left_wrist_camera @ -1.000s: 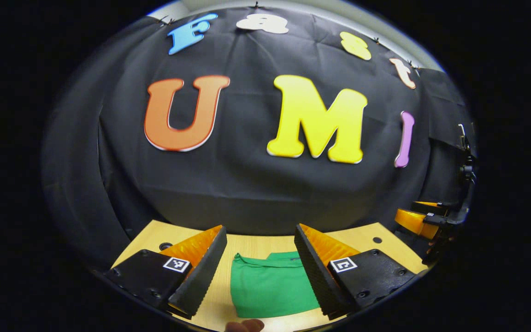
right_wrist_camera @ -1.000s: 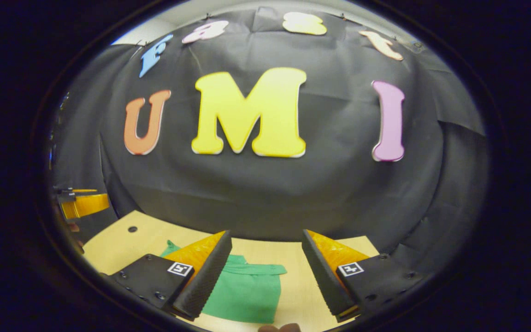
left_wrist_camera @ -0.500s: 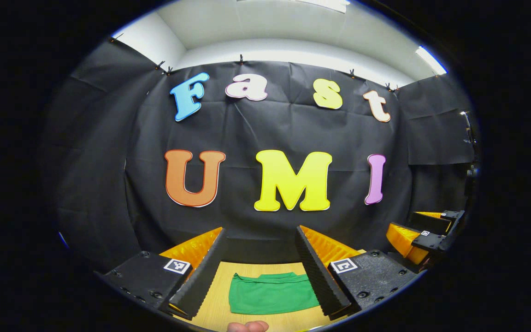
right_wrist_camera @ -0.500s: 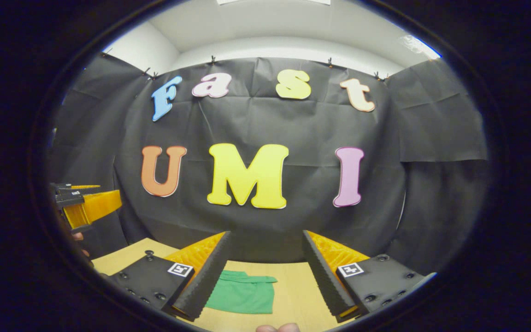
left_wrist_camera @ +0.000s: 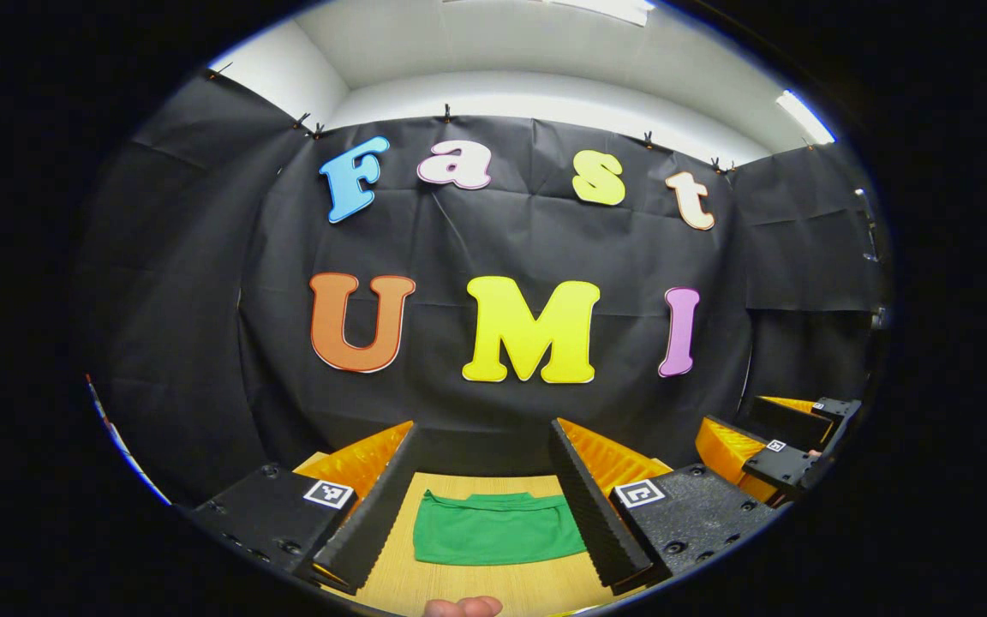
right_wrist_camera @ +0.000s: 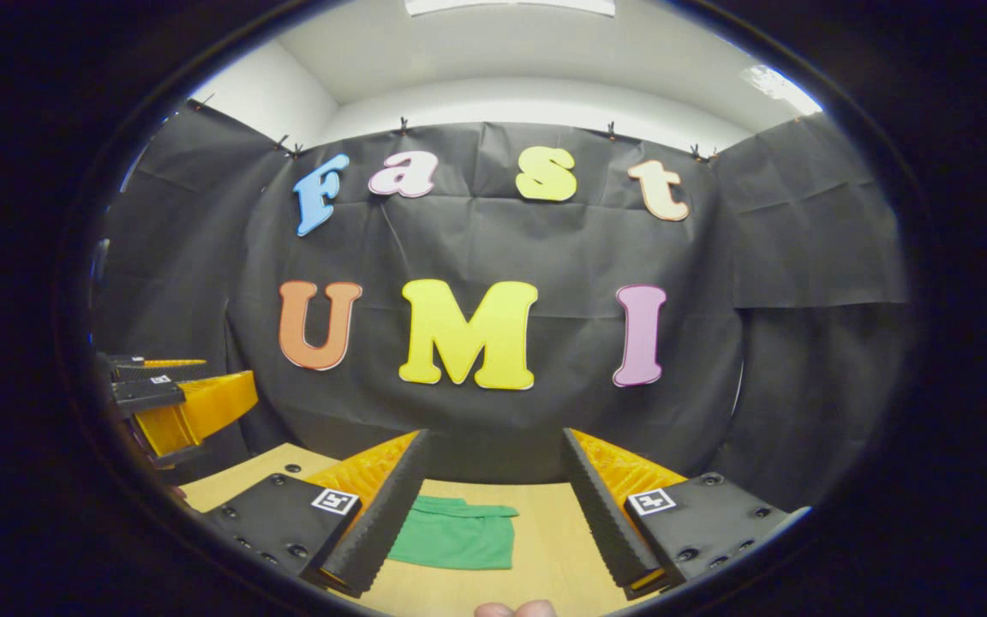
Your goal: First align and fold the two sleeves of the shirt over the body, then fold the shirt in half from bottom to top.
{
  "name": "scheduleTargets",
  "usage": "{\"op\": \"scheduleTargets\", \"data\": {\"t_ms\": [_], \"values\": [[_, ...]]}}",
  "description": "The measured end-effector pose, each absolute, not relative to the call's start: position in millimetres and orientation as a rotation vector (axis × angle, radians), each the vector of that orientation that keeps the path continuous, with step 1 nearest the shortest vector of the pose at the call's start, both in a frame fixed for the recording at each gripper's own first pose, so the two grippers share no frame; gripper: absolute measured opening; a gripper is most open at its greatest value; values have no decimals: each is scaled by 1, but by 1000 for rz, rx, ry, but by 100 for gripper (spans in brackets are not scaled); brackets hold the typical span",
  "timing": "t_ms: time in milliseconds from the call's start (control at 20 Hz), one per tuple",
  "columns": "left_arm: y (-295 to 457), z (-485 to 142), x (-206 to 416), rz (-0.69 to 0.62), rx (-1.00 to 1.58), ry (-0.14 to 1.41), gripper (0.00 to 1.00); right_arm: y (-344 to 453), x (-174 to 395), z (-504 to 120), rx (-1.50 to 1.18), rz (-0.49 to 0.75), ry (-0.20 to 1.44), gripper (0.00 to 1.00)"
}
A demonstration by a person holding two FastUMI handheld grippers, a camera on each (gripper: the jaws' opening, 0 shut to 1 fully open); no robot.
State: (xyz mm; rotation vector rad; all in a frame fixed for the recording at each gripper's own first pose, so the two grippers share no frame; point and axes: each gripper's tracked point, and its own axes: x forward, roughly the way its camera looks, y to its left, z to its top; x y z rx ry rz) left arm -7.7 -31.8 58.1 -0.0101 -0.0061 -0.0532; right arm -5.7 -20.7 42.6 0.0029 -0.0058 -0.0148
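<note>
Two grippers are held up off the work, both level and facing the booth wall (left_wrist_camera: 502,248), the black cloth that takes up most of each frame. Below it, at the bottom of both views, runs the wooden table (left_wrist_camera: 476,587), bare apart from one item. That item is the green shirt (left_wrist_camera: 493,540), lying flat as a compact rectangle low in the centre of the left gripper view, framed between that tool's two fingers but touching neither. In the right gripper view the shirt (right_wrist_camera: 455,540) sits lower left of centre, partly behind the left-hand finger, again clear of contact. No loose sleeve projects from the bundle, and its outline is short from front to back; on that evidence I judge both sleeve folds and the bottom-to-top fold complete, with nothing left but withdrawal. Whether the edges line up neatly is too small to confirm. The left gripper (left_wrist_camera: 481,506) stands with its fingers spread wide and nothing between them. The right gripper (right_wrist_camera: 493,506) is likewise spread wide and empty. The right gripper also appears at the lower right edge of the left gripper view, and the left gripper at the left edge of the right gripper view. Smallest item: a fingertip (left_wrist_camera: 462,607) at the bottom rim of the left gripper view.
</note>
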Motion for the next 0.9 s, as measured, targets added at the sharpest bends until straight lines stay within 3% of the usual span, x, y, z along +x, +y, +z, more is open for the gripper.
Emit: {"op": "scheduleTargets", "data": {"t_ms": [900], "values": [[-25,55,-5,4,-7,-1,95,-19,-4,40,5,4,13,97]]}}
